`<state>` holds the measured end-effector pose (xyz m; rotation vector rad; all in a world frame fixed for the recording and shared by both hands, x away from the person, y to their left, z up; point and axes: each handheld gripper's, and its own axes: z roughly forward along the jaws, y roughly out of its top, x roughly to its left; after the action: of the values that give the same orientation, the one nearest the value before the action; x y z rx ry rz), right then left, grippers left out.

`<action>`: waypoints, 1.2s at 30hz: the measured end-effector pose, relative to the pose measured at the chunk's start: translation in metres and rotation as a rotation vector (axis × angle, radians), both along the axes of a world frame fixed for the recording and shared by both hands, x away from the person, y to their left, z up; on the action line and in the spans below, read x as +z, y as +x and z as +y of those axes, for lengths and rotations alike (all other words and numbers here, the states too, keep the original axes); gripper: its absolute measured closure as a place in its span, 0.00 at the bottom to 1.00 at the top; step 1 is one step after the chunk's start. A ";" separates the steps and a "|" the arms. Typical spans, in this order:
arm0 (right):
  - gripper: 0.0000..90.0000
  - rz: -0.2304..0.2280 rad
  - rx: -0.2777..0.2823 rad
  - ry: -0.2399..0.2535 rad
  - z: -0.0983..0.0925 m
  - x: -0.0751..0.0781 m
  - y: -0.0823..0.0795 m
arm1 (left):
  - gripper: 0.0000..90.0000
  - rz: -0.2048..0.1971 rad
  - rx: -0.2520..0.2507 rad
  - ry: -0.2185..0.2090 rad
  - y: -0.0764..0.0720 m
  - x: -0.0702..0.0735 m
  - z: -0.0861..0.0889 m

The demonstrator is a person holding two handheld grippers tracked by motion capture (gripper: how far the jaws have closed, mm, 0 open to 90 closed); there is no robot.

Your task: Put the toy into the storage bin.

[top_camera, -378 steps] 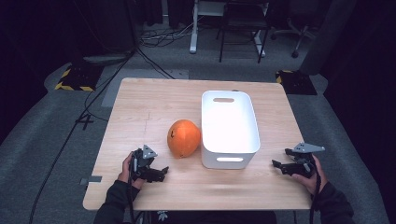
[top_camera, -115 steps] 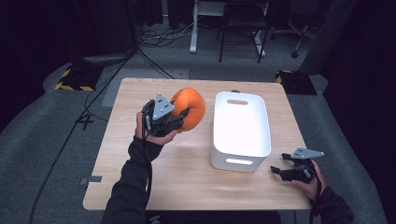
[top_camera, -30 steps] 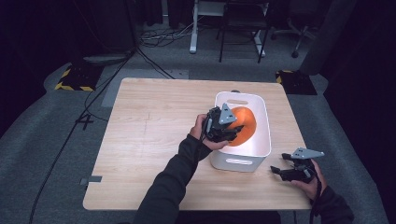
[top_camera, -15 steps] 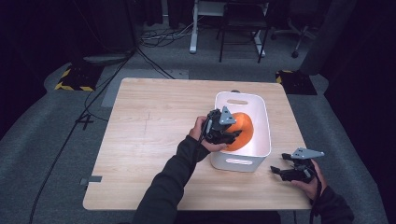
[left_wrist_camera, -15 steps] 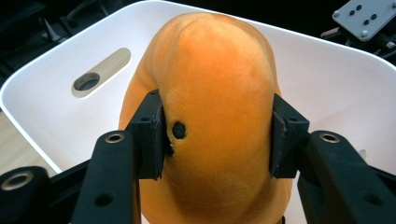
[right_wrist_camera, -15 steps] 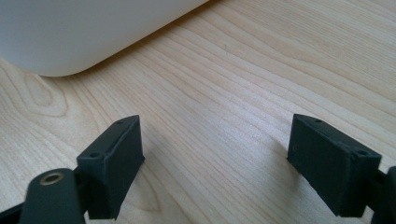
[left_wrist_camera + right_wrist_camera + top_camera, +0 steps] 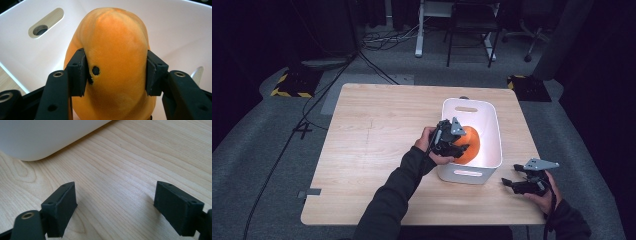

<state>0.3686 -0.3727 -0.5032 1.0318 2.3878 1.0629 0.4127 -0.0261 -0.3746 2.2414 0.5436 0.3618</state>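
While its jaws have just been opening, left gripper (image 7: pixel 116 75) — pads touching orange plush (image 7: pixel 112 62).

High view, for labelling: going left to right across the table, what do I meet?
Bare table → left gripper → orange plush toy → far wall of the white bin → right gripper.
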 end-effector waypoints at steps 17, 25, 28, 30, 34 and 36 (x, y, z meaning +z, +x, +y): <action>0.20 0.000 0.000 0.000 0.000 0.000 0.000 | 0.48 0.110 -0.040 0.110 0.008 -0.001 -0.004; 0.20 0.000 0.000 0.000 0.000 0.000 0.000 | 0.43 0.127 -0.017 0.147 0.011 -0.005 -0.006; 0.20 0.000 0.000 0.000 0.000 0.000 0.000 | 0.42 0.124 -0.010 0.138 0.012 -0.006 -0.005; 0.20 0.000 0.000 0.000 0.000 0.000 0.000 | 0.42 0.128 -0.001 0.140 0.012 -0.006 -0.005; 0.20 0.001 0.000 0.000 0.000 0.000 0.000 | 0.39 0.156 0.006 0.141 0.011 -0.006 -0.005; 0.20 0.000 0.000 0.000 0.000 0.000 0.000 | 0.38 0.132 -0.005 0.139 0.012 -0.006 -0.006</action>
<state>0.3687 -0.3727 -0.5032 1.0323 2.3877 1.0633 0.4245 -0.0324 -0.3806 2.4123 0.5981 0.2572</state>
